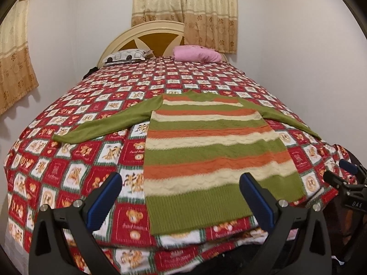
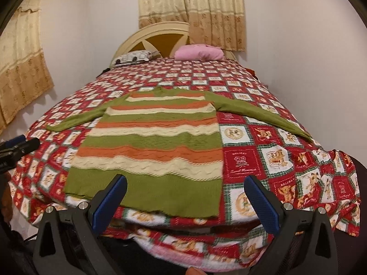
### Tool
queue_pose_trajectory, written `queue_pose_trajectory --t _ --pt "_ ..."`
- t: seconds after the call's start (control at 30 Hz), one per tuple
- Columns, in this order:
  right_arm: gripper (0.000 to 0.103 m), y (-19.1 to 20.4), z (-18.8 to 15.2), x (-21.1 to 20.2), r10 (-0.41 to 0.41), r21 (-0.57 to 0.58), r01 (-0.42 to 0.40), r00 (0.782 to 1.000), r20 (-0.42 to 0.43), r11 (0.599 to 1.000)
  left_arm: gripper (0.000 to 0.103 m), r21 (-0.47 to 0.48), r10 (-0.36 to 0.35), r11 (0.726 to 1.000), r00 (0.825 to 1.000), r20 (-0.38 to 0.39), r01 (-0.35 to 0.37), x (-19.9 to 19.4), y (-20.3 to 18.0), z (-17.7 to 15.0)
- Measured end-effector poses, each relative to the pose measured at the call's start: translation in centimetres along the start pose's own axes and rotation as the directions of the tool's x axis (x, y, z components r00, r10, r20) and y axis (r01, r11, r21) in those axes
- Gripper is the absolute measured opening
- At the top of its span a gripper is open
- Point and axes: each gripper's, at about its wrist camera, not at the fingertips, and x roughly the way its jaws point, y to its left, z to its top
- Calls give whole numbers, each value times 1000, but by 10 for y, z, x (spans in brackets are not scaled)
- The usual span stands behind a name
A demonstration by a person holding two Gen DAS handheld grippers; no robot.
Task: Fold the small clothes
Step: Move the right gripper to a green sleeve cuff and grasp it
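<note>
Bedspread (image 1: 75, 167) bears flat striped sweater (image 1: 206, 142); both claws gape.

Left wrist view. Left gripper (image 1: 180, 200) with fingers spread wide, blue pads (image 1: 104, 200) facing inward, nothing between them. Poised at the near edge of the bed, above the hem of a sweater (image 1: 206, 151). Sweater striped green, orange and cream, laid flat on a red patterned bedspread (image 1: 68, 160), both green sleeves stretched outward. Right gripper (image 1: 344, 176) partly visible at the right edge, beside the sweater's lower corner. White patterned pillow (image 1: 126, 56) and pink pillow (image 1: 197, 53) against the headboard (image 1: 146, 34). Beige curtains (image 1: 185, 11) behind.
</note>
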Motion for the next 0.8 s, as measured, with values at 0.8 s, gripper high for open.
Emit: queue_pose_trajectory --t 0.8 --pt "102 -129 60 179 -36 233 91 972 -231 968 103 46 54 998 997 -60 -52 168 4 91"
